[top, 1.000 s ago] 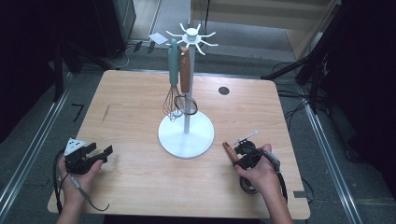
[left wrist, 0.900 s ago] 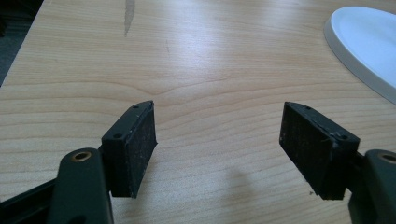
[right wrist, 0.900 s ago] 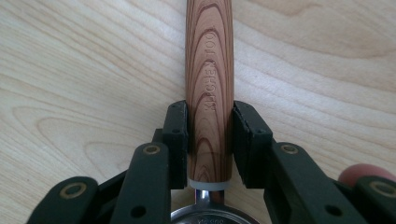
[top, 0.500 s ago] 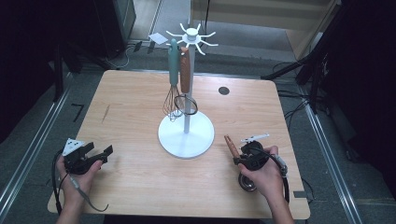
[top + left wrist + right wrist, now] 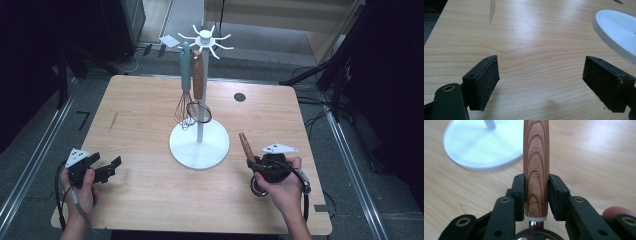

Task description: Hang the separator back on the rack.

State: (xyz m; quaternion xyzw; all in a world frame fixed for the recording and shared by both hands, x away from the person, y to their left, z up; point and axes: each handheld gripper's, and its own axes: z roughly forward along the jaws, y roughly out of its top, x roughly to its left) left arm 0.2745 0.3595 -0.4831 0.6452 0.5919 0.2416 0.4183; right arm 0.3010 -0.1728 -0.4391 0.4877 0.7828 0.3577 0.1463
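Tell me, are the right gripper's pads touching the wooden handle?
Touching. The right gripper view shows the right gripper with both pads pressed flat against the sides of the wooden handle, no gap on either side.

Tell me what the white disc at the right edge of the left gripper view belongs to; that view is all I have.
Observer: It is the base of a white utensil stand with hooks on top.
Operator: Anything hanging on it?
Observer: A teal-handled whisk and a wooden-handled tool with a wire ring.
Operator: And the other hand?
Observer: The right gripper is shut on a wood-grain handle marked KITCHEN TOOL, pointing toward the stand.
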